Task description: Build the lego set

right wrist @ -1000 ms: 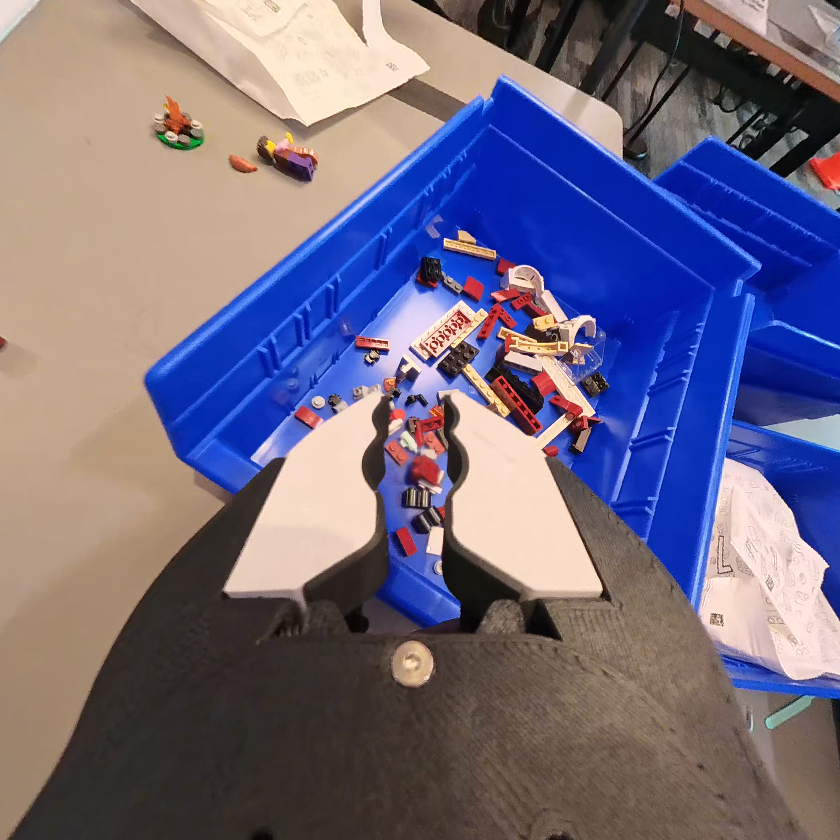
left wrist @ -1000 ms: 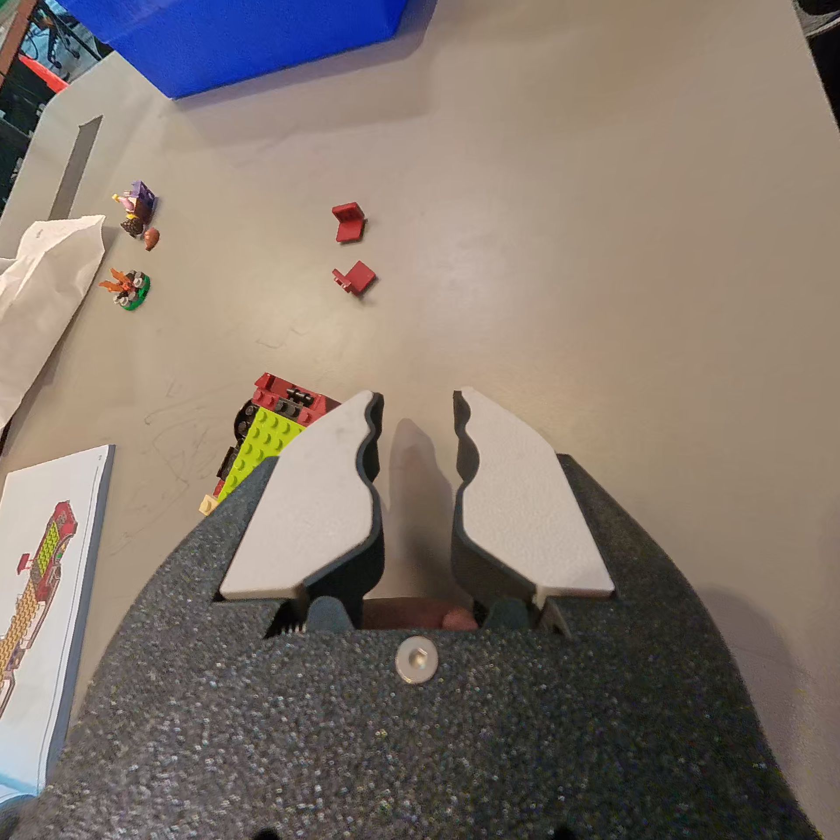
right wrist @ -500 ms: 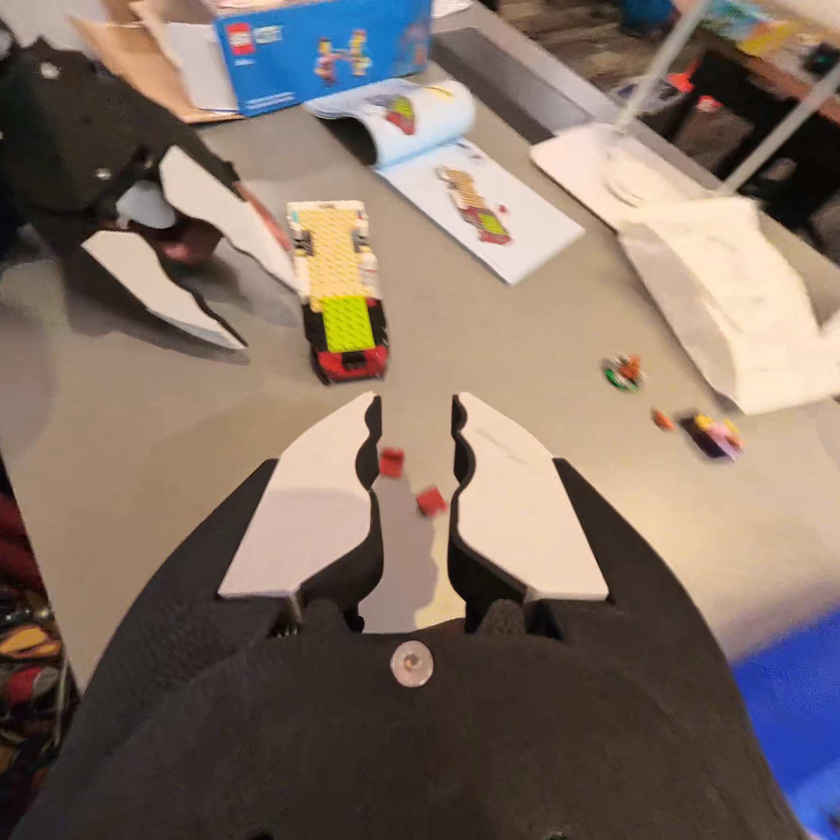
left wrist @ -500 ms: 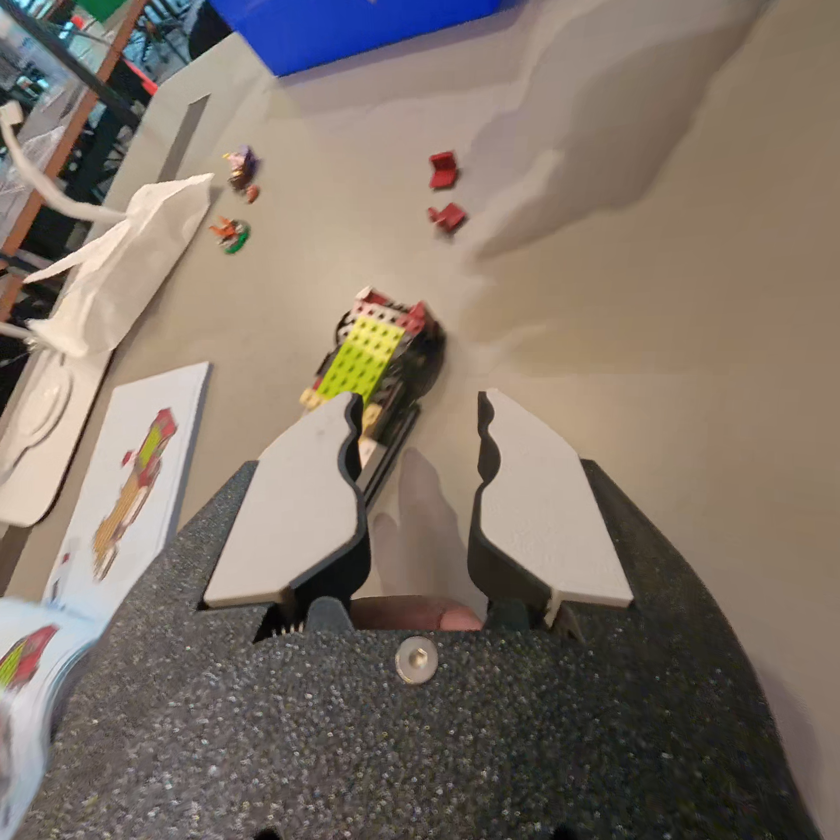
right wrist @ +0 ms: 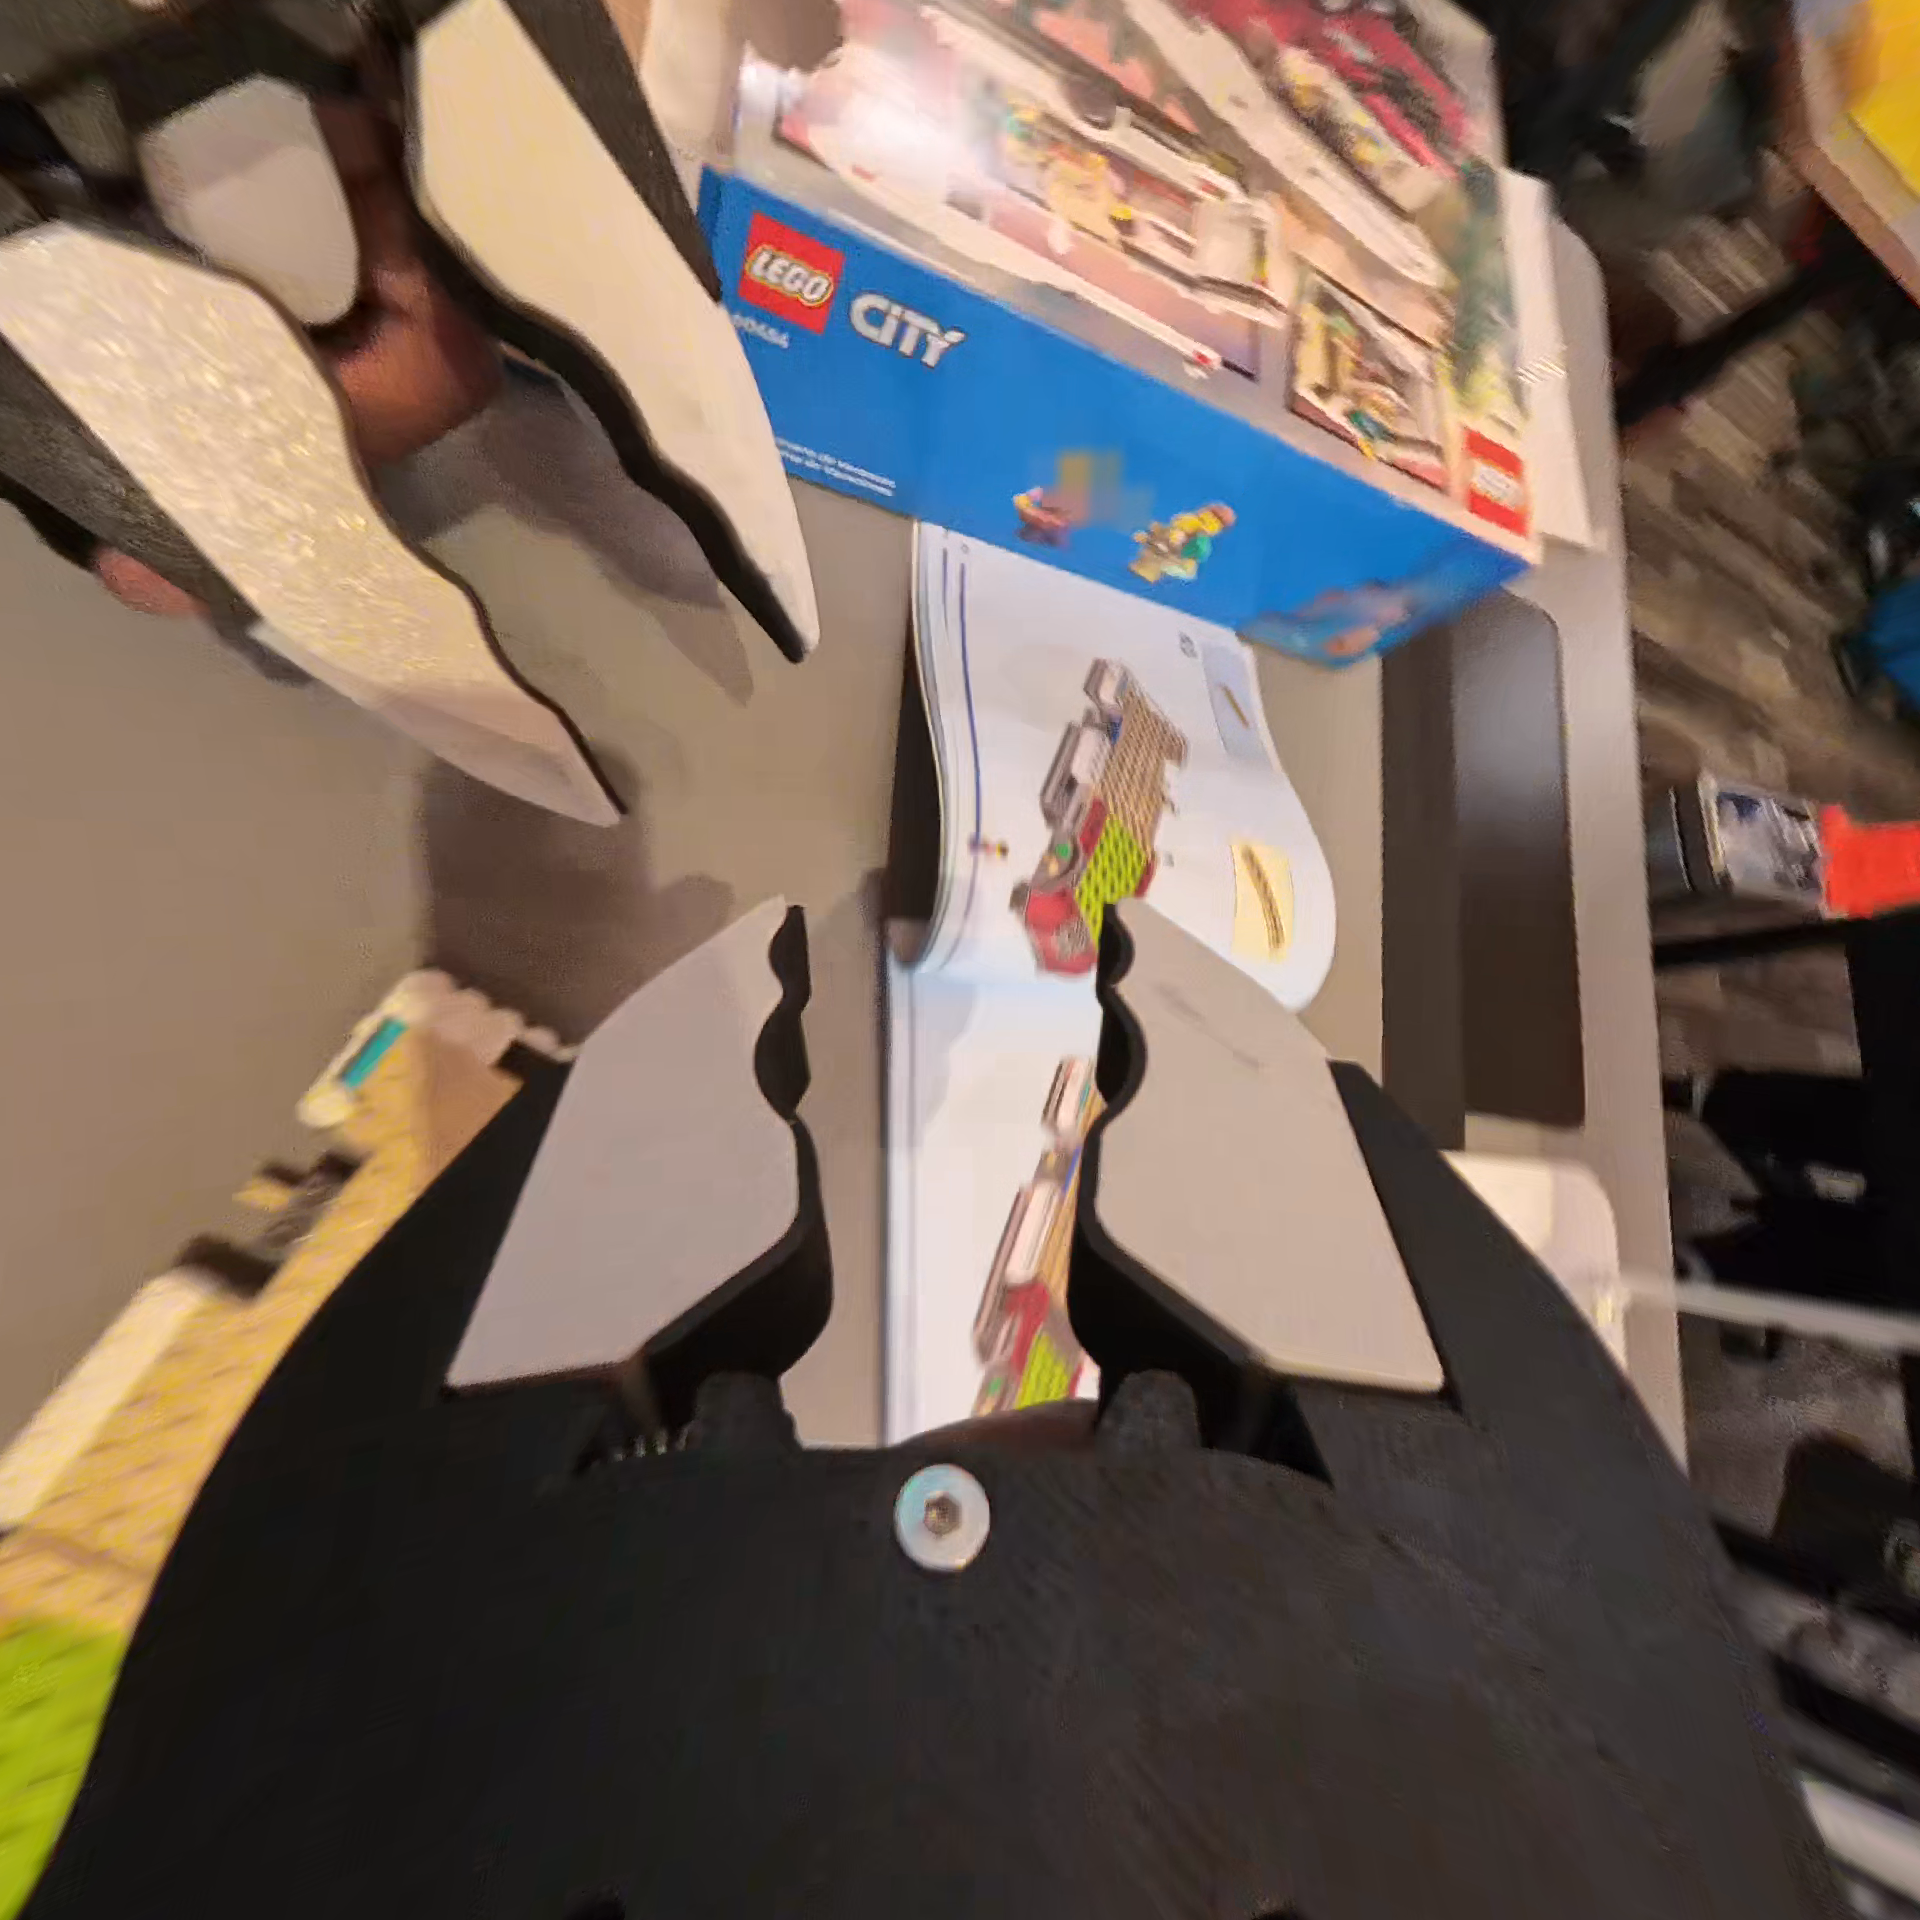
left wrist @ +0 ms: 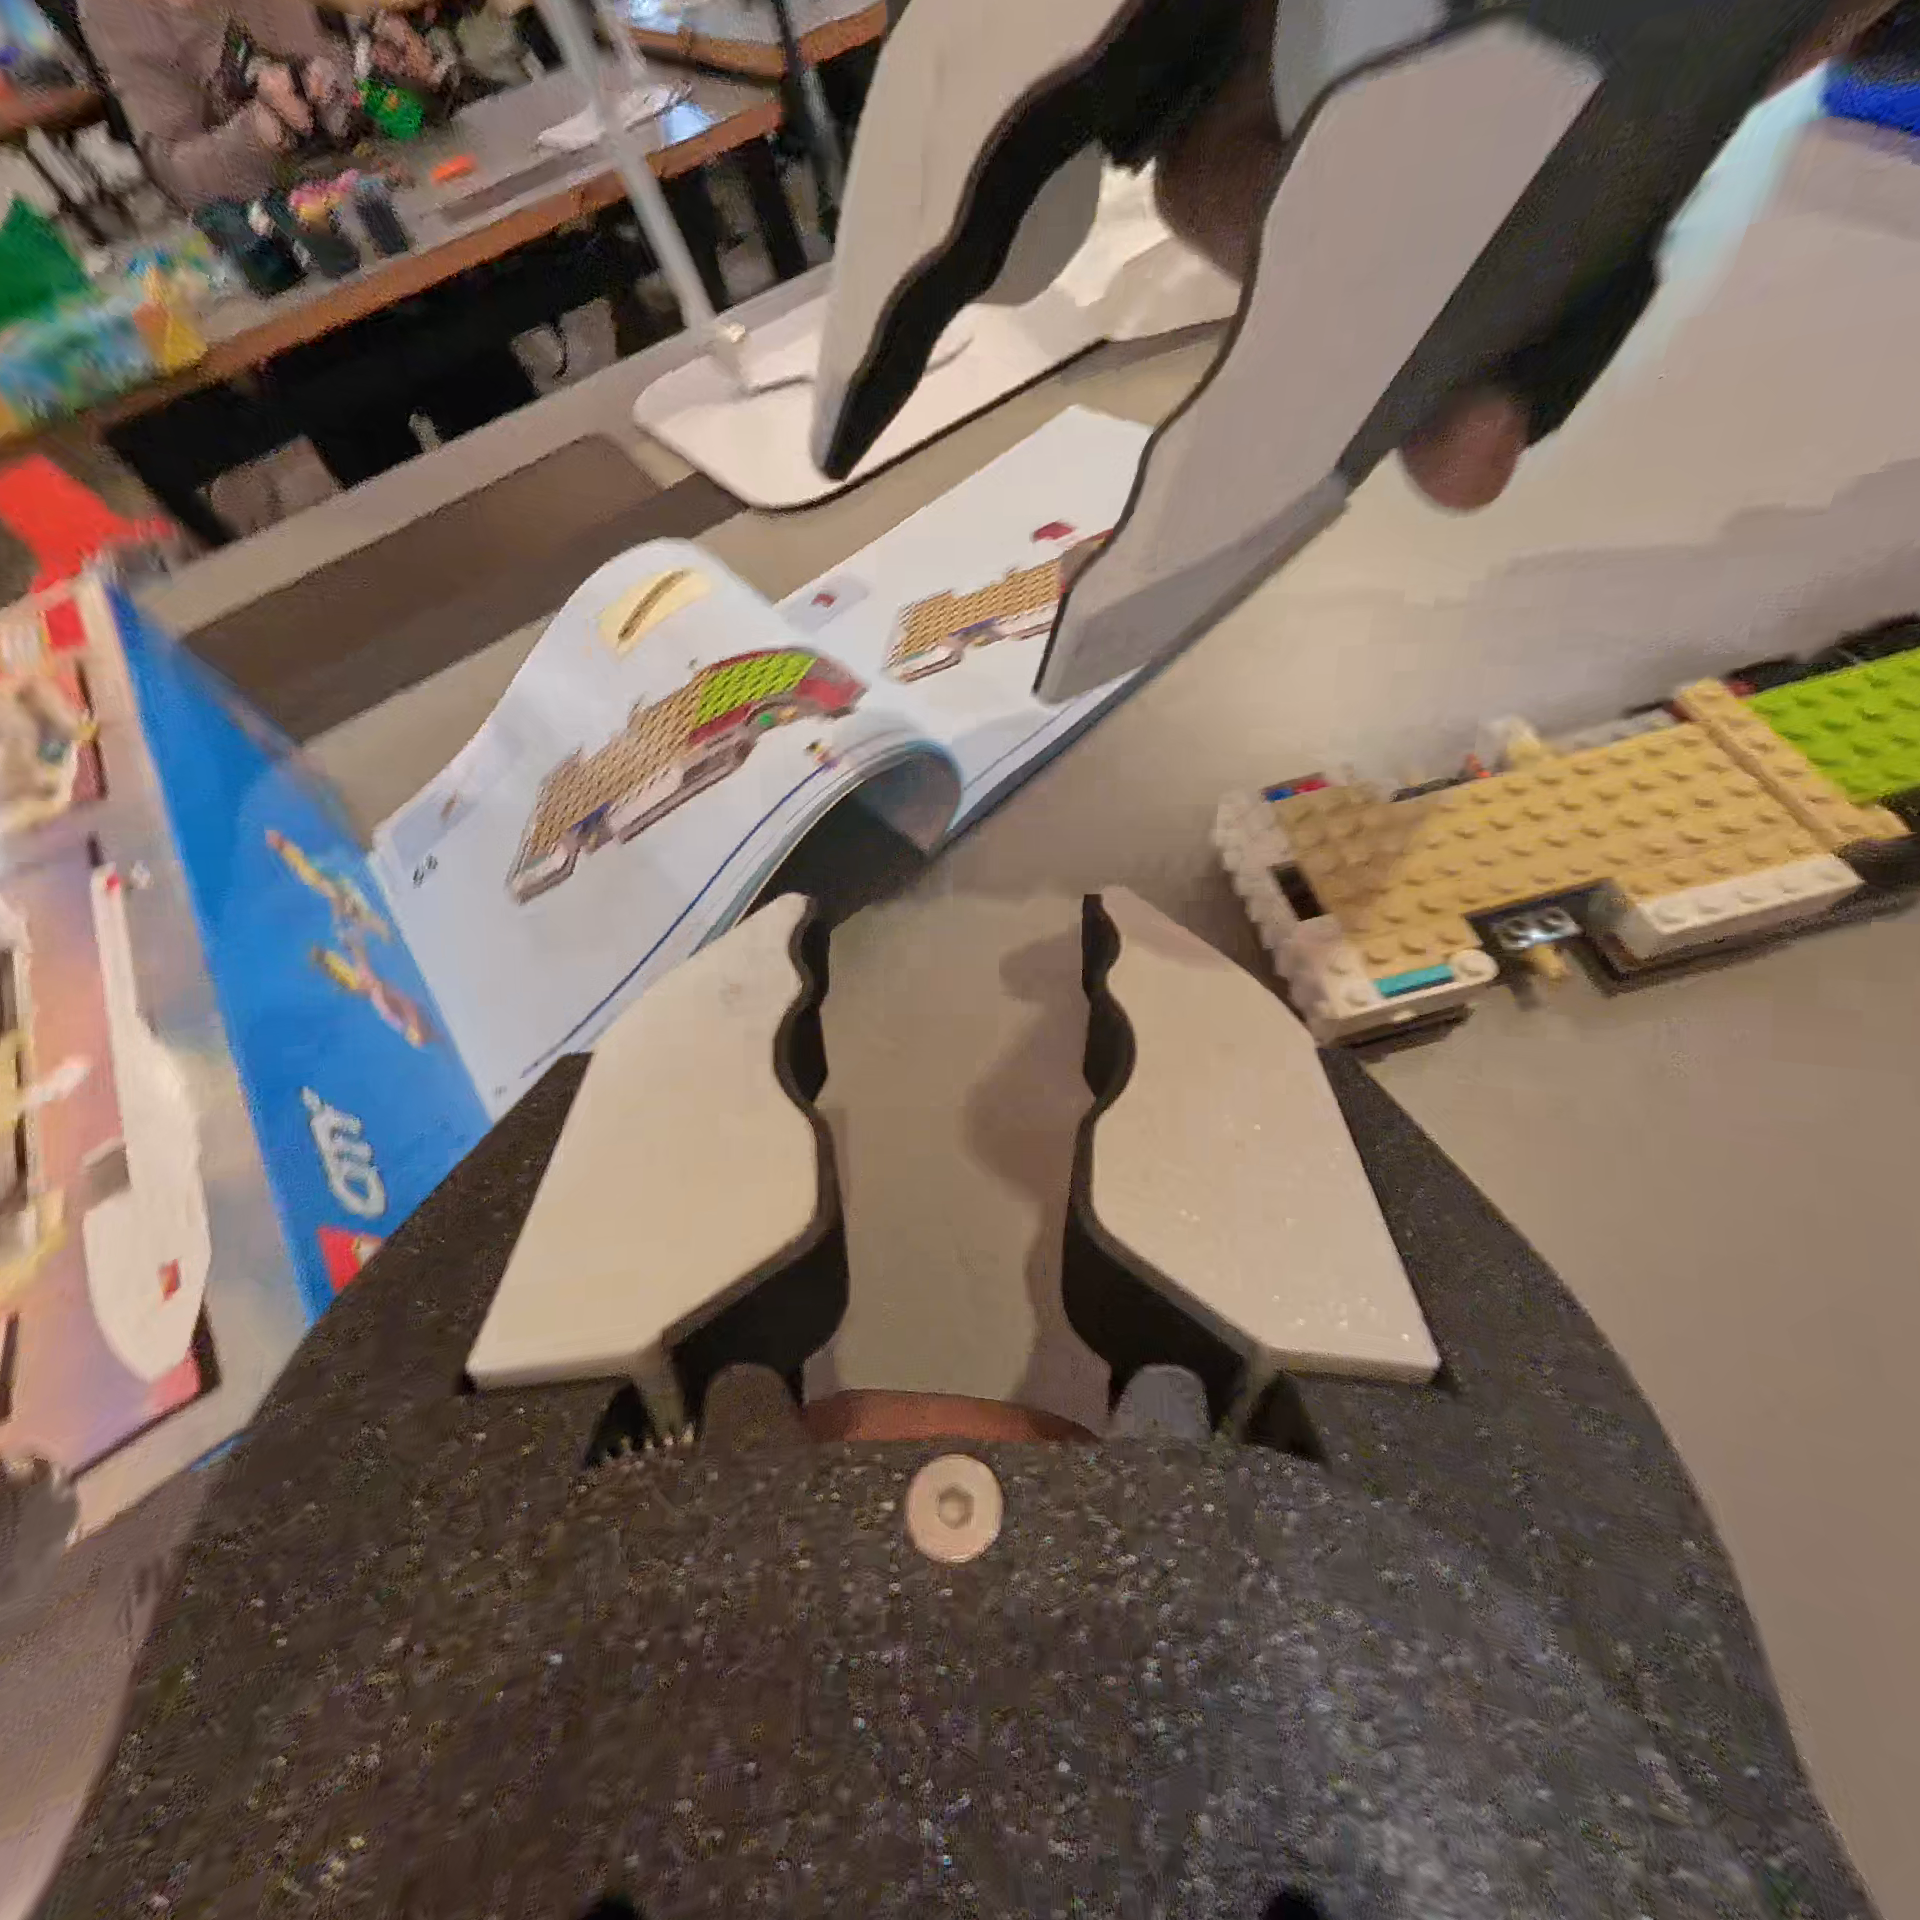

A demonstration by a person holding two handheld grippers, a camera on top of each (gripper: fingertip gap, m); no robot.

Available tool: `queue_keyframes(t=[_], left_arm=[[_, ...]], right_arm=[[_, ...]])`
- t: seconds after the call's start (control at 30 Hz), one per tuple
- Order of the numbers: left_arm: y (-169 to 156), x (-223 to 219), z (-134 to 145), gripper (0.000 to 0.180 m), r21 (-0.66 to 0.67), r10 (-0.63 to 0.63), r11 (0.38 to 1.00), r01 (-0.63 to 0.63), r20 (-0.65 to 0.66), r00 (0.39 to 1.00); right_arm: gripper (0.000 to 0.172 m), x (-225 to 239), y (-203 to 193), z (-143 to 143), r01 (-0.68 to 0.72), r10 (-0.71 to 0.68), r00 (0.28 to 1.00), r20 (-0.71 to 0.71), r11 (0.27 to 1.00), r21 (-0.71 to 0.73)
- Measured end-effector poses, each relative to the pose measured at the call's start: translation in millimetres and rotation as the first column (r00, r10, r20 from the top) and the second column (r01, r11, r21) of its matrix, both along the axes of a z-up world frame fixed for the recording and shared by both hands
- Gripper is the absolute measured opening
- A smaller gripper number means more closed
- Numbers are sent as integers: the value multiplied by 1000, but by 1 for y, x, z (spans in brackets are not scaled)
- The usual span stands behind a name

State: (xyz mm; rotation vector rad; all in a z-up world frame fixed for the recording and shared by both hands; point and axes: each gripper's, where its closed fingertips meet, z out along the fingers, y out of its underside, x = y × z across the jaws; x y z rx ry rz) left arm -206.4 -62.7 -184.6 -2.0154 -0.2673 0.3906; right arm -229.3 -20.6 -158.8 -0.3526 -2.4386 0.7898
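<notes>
My left gripper is open and empty, low over bare table. An open instruction booklet lies just ahead and to its left. A tan, white and lime brick model lies to its right. My right gripper is open and empty above the booklet, with one curled page ahead of its fingertips. The model is at its lower left. Each gripper faces the other: the right gripper shows at the top of the left wrist view, and the left gripper at the upper left of the right wrist view.
A blue toy box lies beside the booklet and also shows in the right wrist view. A white stand base sits behind the booklet. The table edge runs past the booklet. A person sits at a far table.
Both grippers swung round toward the booklet and now face each other. The right gripper left the blue bin of loose bricks. Both sets of fingers opened wider, with nothing in them.
</notes>
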Motion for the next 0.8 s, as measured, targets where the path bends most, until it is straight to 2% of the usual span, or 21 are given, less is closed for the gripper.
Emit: queue_keyframes(t=[0.1,0.23,0.43,0.8], left_arm=[[-9,-13,-3,47,18,75,997,-76,79,994],[-16,-20,-7,47,1,118,993,-119,121,986],[-16,-20,-7,47,-1,128,992,-128,92,988],[-16,-22,-8,47,-5,141,990,-141,88,986]], right_arm=[[58,-26,-19,-15,-115,113,992,57,993,29],[60,-33,-35,-32,-211,203,970,136,976,48],[59,-34,-21,-58,-185,151,975,161,959,217],[57,-25,11,-55,-82,50,990,132,967,241]])
